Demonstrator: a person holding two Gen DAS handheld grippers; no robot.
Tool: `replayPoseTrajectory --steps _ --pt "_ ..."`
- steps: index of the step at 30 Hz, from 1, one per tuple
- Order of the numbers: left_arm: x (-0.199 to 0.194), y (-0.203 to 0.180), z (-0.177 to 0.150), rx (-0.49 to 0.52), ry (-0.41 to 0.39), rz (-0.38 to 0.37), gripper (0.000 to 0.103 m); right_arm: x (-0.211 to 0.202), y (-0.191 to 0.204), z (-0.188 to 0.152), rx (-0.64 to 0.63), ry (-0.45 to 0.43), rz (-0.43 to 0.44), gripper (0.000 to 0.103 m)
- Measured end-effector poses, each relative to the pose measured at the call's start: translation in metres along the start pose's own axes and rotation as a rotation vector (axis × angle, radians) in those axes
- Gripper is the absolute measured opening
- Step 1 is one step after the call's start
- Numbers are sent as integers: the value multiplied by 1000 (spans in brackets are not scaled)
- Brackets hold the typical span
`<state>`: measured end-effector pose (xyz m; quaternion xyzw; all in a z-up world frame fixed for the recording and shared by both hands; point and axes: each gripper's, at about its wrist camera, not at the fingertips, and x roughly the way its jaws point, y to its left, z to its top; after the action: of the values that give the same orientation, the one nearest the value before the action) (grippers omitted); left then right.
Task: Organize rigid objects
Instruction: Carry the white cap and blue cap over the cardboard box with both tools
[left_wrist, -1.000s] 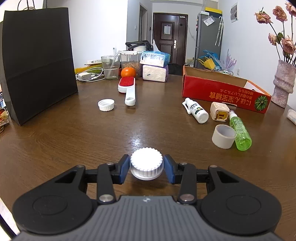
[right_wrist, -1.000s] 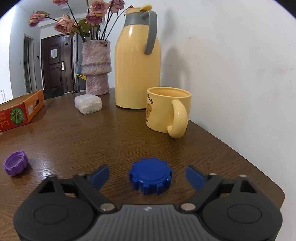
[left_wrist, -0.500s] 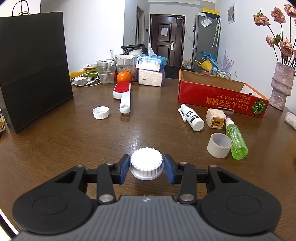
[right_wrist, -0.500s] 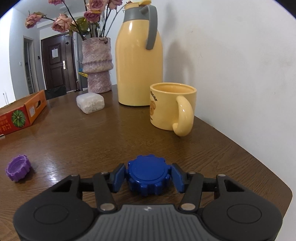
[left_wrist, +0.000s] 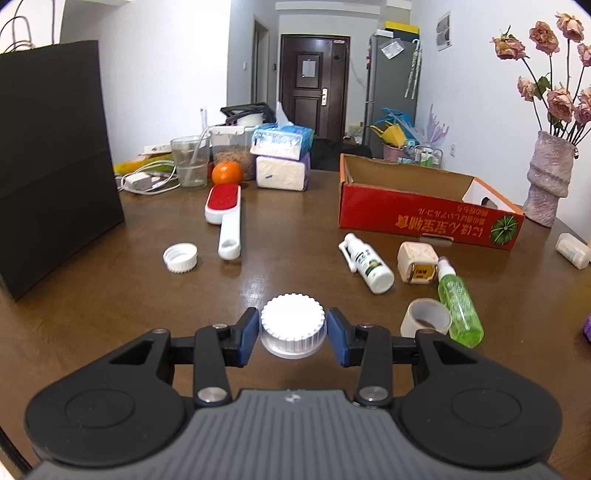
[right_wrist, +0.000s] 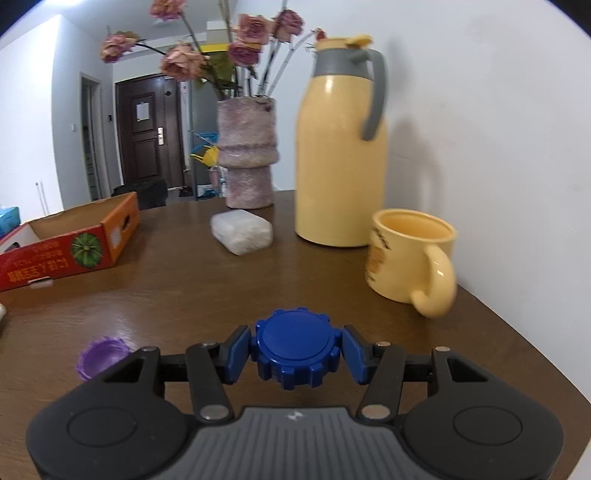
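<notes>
Between left gripper (left_wrist: 293, 335) pads: ribbed white plastic cap (left_wrist: 293, 325), clamped, above brown wooden table (left_wrist: 110, 295). Right gripper (right_wrist: 296, 352) clamped on notched blue plastic cap (right_wrist: 296, 347). Nearby: tape roll (left_wrist: 425, 318), green spray bottle (left_wrist: 458, 301), yellow mug (right_wrist: 410, 258). Purple cap (right_wrist: 100, 356) partly hidden behind right gripper.

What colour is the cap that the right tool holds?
Dark blue. The notched cap shows best in the right wrist view, between the pads of the right tool.

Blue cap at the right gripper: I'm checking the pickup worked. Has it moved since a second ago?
Yes. The blue cap, then lying free on the table, now sits clamped in the right gripper, lifted, with the yellow mug lower in view.
</notes>
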<state>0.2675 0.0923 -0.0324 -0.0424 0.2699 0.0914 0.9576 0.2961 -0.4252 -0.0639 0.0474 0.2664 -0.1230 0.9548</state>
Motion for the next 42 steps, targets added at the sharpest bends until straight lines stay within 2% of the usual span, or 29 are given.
replayPoseTrajectory --steps 10,18,23,33,42 --pt "20 -6 36 39 -11 -46 42 6 59 27 -40 -19 70 53" --pt "35 -20 68 52 -33 -93 42 13 115 48 -53 -46 158 53" --pt "42 -36 89 58 -59 -131 42 19 155 60 -66 -59 217 53" --pt "68 -74 126 59 -94 -158 42 32 231 84 -99 -90 307 53" --pt "107 -95 151 29 -117 -167 42 53 281 102 -132 -115 309 53"
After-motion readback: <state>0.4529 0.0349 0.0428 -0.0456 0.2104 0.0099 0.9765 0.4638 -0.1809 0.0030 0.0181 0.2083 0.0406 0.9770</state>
